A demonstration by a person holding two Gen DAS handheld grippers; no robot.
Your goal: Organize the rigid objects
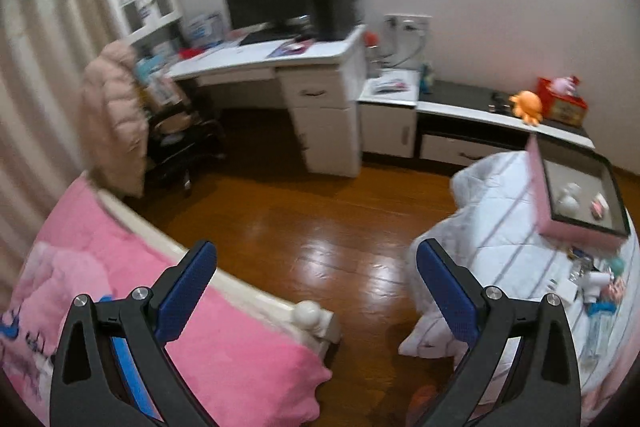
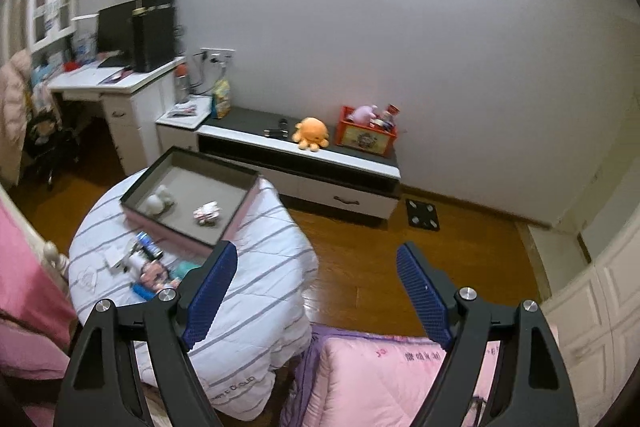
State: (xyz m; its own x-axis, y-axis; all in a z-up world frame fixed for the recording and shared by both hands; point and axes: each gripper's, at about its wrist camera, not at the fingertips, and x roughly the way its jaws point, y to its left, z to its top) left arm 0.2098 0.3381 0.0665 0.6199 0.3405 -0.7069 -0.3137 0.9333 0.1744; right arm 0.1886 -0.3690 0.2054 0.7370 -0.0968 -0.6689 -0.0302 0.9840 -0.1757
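A pink-sided box (image 2: 236, 223) (image 1: 538, 187) with a grey inside lies on a white striped quilt (image 2: 256, 287) (image 1: 508, 227). Inside it sit a white figure (image 2: 158, 201) (image 1: 568, 199) and a small pink-and-white item (image 2: 206, 214) (image 1: 599, 205). Several small objects (image 2: 148, 267) (image 1: 592, 283) lie loose on the quilt in front of the box, among them a blue tube and a white block. My left gripper (image 1: 316, 267) is open over the wooden floor, left of the quilt. My right gripper (image 2: 316, 267) is open and holds nothing, its left finger over the quilt's near edge.
A pink bed (image 1: 120, 287) lies at the left, a folded pink quilt (image 2: 380, 379) below the right gripper. A white desk (image 1: 280, 59) with a monitor and a chair (image 1: 176, 147) stand behind. On the low cabinet (image 2: 300, 155) rest an orange plush (image 2: 311, 133) and a red toy box (image 2: 366, 137).
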